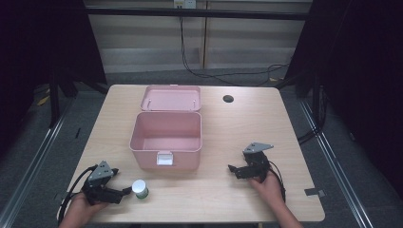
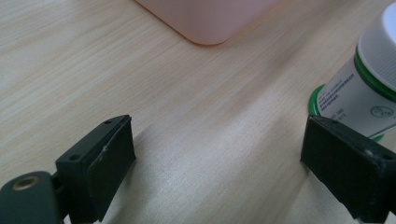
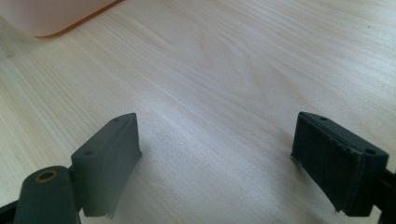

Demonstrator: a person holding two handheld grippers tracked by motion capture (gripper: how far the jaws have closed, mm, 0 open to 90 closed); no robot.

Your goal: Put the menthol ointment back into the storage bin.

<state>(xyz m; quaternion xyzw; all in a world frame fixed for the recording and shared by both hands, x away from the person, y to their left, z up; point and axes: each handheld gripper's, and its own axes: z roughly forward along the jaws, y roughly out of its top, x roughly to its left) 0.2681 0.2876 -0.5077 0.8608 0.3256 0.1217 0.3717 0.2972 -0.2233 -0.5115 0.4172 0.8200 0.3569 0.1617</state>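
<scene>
Near tabletop's front-left corner, left gripper (image 1: pixel 124 192) beside bottle (image 1: pixel 140 188), jaws apart for grasping; right gripper (image 1: pixel 231 168) likewise apart, idle; pink box (image 1: pixel 166 139) open, ready.

Left gripper (image 1: pixel 124 191) low at near-left, jaws spread wide. Right gripper (image 1: pixel 231 168) low at near-right, jaws likewise wide apart.
</scene>
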